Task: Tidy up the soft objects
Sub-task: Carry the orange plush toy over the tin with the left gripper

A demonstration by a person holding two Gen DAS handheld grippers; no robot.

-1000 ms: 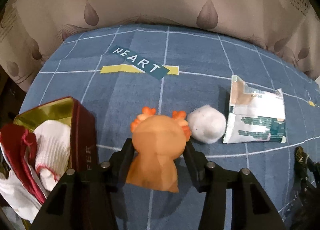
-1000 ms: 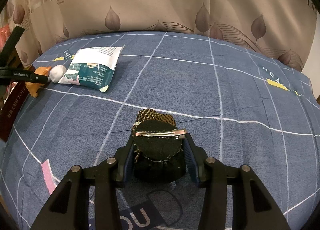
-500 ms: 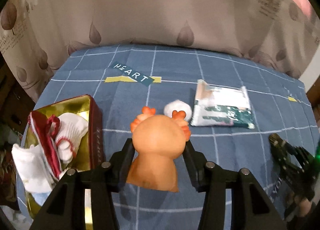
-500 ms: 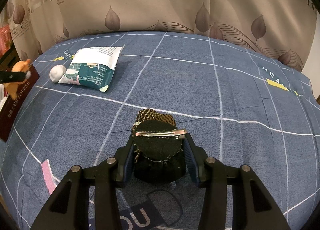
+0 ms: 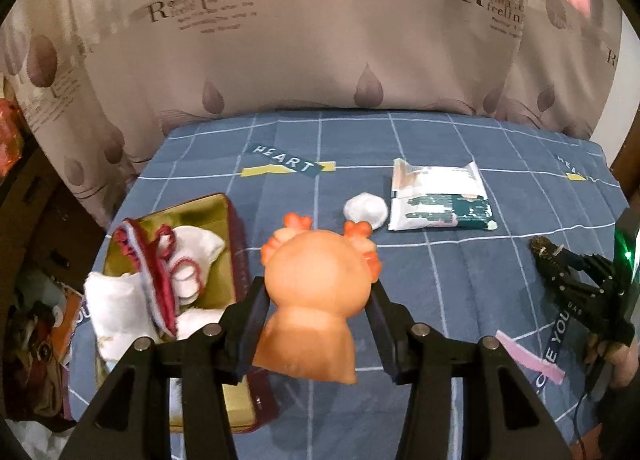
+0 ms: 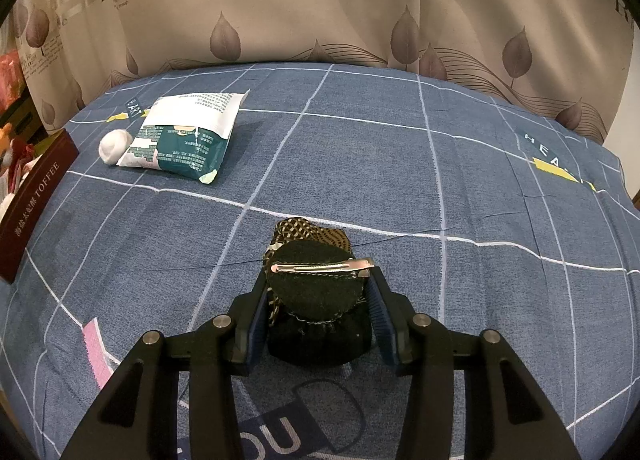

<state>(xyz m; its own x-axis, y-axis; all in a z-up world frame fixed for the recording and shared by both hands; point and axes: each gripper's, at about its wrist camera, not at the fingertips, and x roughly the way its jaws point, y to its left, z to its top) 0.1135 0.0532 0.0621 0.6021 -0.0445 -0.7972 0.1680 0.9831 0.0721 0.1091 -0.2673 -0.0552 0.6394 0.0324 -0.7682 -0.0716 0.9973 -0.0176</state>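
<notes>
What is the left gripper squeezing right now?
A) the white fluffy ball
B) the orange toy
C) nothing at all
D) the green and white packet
B: in the left wrist view the left gripper has its jaws pressed on both sides of the orange toy.

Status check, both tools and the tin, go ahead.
Left tool shut on orange toy, off the cloth. Right tool shut on dark hair clip. Tin open, socks inside. Nothing in the way.
</notes>
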